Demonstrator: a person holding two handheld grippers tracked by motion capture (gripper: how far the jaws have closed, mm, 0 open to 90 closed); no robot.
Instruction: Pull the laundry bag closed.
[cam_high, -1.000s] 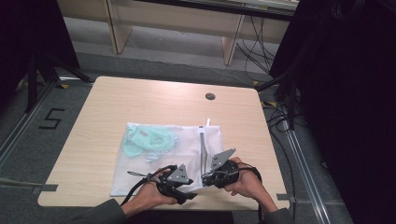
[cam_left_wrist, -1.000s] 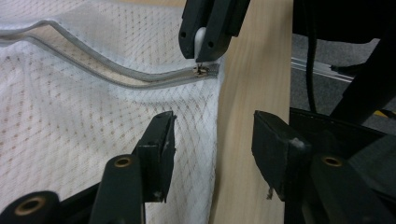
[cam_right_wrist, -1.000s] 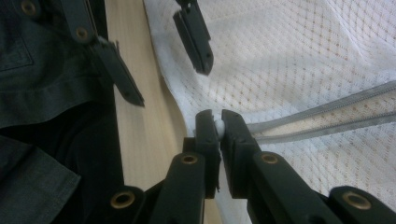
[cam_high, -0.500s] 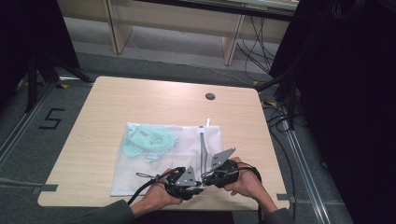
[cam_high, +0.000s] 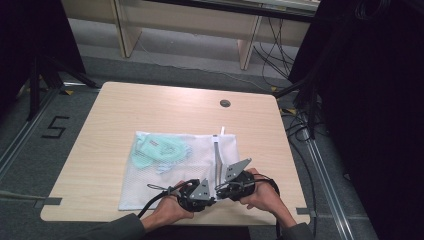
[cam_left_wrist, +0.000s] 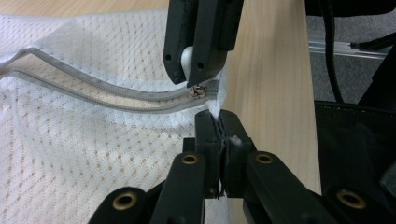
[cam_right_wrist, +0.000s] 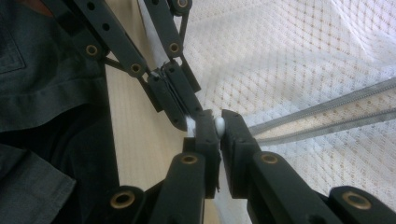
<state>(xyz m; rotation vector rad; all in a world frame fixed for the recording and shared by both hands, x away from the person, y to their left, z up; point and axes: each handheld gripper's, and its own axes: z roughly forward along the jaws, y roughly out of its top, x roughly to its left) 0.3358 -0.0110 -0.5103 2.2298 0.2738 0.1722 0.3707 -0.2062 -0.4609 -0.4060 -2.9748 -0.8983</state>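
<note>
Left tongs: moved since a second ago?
Yes. The left tongs shifted right along the table edge toward the right tongs, and their jaws have just been closing on the mesh bag.

Wooden table; floor marking "5"; cables.

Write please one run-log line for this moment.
left gripper: just closed, shut on mesh laundry bag corner | right gripper: shut on zipper pull | zipper: open | table
</note>
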